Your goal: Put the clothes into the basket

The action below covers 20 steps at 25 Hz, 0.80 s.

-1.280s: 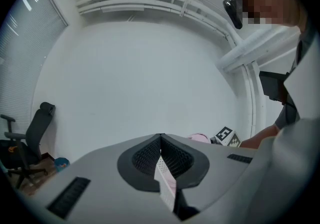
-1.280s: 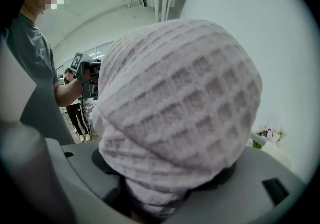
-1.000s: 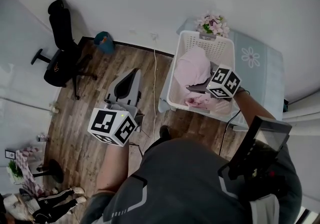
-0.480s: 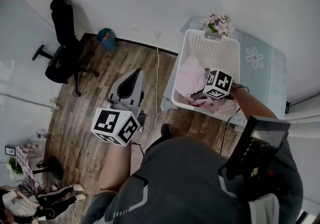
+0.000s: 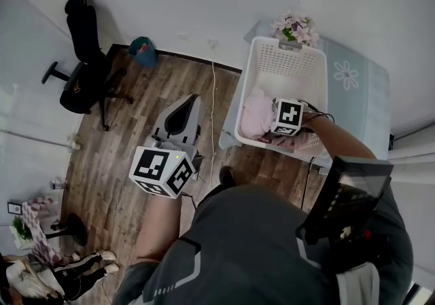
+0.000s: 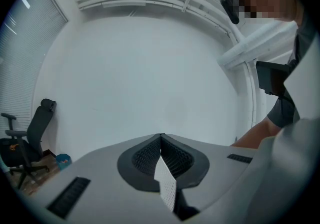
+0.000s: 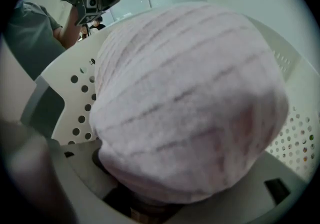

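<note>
A white perforated basket (image 5: 289,59) stands on the wood floor by the wall. My right gripper (image 5: 272,130) reaches down inside it, jaws wide around a bulky pink striped garment (image 5: 257,112). In the right gripper view that garment (image 7: 190,98) bulges out of the right gripper (image 7: 150,203) and fills the picture, with the basket (image 7: 75,83) wall behind it. My left gripper (image 5: 185,101) hangs over the floor left of the basket. In its own view the left gripper (image 6: 161,140) shows its pads meeting, with nothing held.
A black office chair (image 5: 85,59) and a teal bin (image 5: 141,47) stand at the far left. Pink flowers (image 5: 293,25) sit behind the basket, a pale blue flowered mat (image 5: 350,86) lies to its right. A white cable (image 5: 212,93) runs across the floor. Clothes (image 5: 61,273) lie bottom left.
My right gripper has gone down and a little left into the basket, carrying the pink garment with it. The left gripper has barely shifted.
</note>
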Motion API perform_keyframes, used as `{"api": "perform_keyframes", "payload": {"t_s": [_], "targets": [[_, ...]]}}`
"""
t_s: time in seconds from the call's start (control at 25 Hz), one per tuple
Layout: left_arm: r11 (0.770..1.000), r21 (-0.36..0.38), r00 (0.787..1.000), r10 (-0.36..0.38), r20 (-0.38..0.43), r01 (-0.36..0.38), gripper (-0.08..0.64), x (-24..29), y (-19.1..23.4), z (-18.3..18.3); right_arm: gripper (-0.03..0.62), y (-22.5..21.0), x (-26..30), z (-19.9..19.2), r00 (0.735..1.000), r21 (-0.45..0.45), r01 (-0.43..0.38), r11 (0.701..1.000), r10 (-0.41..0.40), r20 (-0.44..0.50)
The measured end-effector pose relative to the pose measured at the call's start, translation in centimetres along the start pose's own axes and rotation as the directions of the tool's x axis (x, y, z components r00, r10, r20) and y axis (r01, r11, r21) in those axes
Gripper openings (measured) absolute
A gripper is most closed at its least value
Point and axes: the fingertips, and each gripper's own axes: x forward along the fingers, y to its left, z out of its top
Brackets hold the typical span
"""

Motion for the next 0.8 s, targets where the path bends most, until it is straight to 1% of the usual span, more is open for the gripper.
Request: {"api": "perform_keyframes", "payload": {"t_s": [0.2, 0.32, 0.44, 0.68, 0.8], "targets": [[1.0, 0.001, 1.0, 0.013, -0.004, -0.013, 0.009, -0.5, 0.5, -0.1, 0.351, 0.1, 1.9, -1.2, 0.995, 0.007, -0.014, 1.0, 0.014, -0.104], [1.0, -0.004, 1.0, 0.027, -0.006, -0.027, 0.009, -0.8, 1.1, -0.2, 0.351, 0.1, 3.0, -1.5, 0.989, 0.046, -0.038, 0.998, 0.044, -0.142], [0.999, -0.01, 0.999, 0.033, -0.011, -0.033, 0.009, -0.9, 1.3, -0.5, 0.353, -0.1, 4.1, -1.9, 0.983, 0.074, -0.038, 0.996, 0.051, -0.179], [0.999, -0.012, 0.999, 0.035, -0.023, -0.035, 0.009, -0.6, 1.4, -1.0, 0.361, -0.5, 5.1, -2.0, 0.977, 0.087, -0.035, 0.996, 0.052, -0.208], [1.0, -0.013, 0.999, 0.028, -0.025, -0.029, 0.009, -0.4, 1.0, -0.9, 0.364, -0.5, 5.3, -2.1, 0.976, 0.089, -0.017, 0.996, 0.036, -0.213]]}}
